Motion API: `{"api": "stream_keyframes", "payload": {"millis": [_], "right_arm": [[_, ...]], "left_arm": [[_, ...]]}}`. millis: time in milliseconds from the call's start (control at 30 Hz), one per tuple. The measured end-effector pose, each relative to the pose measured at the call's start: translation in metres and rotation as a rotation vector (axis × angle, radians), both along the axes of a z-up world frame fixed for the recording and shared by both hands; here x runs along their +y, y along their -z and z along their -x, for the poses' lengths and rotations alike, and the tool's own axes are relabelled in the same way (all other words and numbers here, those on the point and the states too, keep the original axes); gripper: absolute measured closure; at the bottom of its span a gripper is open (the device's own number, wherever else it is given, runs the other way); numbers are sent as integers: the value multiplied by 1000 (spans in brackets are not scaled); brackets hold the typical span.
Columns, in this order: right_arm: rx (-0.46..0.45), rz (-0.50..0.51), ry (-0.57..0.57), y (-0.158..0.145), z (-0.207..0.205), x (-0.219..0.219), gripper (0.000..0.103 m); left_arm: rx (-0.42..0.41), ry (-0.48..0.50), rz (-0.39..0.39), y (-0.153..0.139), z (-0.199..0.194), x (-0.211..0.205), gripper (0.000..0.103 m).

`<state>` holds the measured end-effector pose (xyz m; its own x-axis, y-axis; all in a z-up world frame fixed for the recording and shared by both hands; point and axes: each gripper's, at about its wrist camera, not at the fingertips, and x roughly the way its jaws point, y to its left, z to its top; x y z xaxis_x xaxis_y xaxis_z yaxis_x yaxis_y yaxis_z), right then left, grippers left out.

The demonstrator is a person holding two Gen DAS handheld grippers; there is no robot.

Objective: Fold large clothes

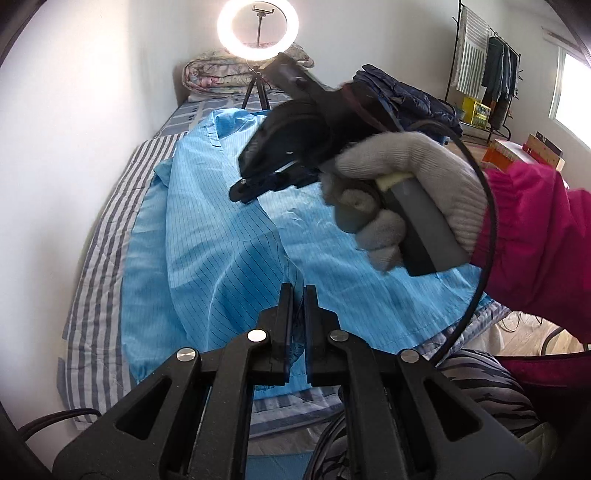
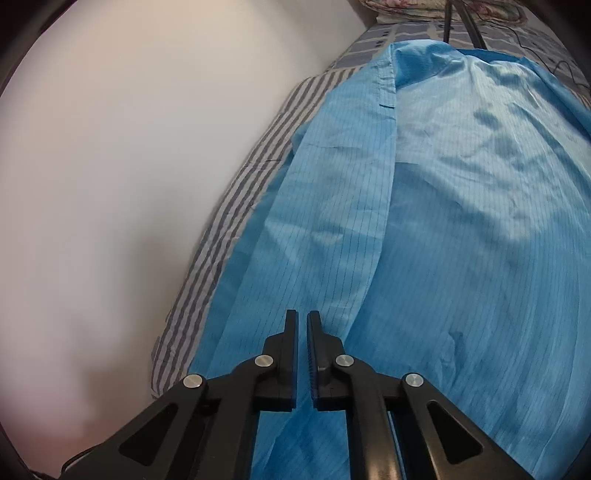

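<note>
Left wrist view: left gripper (image 1: 298, 295), fingers nearly pressed together, pinching a fold of the blue garment (image 1: 221, 236), which lies spread over the striped bed sheet (image 1: 99, 273) ahead of the fingers. Above and right of the fingers: right gripper (image 1: 240, 192), held by a gloved hand (image 1: 406, 188) in a pink sleeve (image 1: 539, 236), its tips low over the cloth. Far beyond: ring light (image 1: 253, 27), folded quilt (image 1: 214, 75), dark jacket (image 1: 406, 99), clothes rack (image 1: 484, 62). Right wrist view: right gripper (image 2: 302, 321), fingers set a narrow gap apart over the blue garment (image 2: 424, 221); whether they pinch cloth cannot be told. Left of the fingers: striped bed sheet (image 2: 225, 206) and wall (image 2: 129, 166).
</note>
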<state>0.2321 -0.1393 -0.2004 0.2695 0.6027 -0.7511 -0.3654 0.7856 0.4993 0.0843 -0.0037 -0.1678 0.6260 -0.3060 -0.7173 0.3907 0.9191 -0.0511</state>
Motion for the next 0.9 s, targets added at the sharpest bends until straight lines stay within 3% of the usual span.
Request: {"api": "stream_keyframes", "payload": {"millis": [33, 67, 133, 233, 300, 333, 367, 433, 500, 567, 633, 767, 900], "right_arm": [[0, -11, 13, 1, 5, -10, 87], [1, -19, 23, 1, 8, -17, 63], [-7, -6, 57, 4, 13, -30, 33], [13, -8, 67, 13, 16, -36, 32], [46, -34, 67, 22, 12, -35, 34], [65, -58, 61, 27, 9, -32, 41], [81, -79, 52, 31, 2, -27, 64], [128, -125, 7, 39, 1, -16, 101], [113, -107, -2, 35, 6, -8, 103], [76, -107, -21, 24, 15, -9, 103], [61, -144, -24, 14, 28, -20, 103], [65, -146, -7, 10, 54, -51, 103], [99, 33, -25, 34, 71, -55, 103]], "left_arm": [[7, -1, 10, 0, -1, 0, 100], [16, -4, 22, 1, -1, 1, 100], [28, -5, 40, 2, -3, 2, 100], [35, -5, 49, 4, -2, 2, 100], [39, -4, 54, 4, 0, 1, 100], [39, -6, 54, 4, 2, 0, 100], [40, -10, 52, 4, 2, 1, 100], [55, -16, 53, 2, 2, 6, 100], [82, -15, 74, -1, 5, 14, 95], [93, -28, 105, -7, 10, 26, 60], [64, -46, 147, -13, 21, 41, 49], [89, -126, 208, -9, 24, 76, 49], [197, -215, 275, 17, 8, 103, 49]]}}
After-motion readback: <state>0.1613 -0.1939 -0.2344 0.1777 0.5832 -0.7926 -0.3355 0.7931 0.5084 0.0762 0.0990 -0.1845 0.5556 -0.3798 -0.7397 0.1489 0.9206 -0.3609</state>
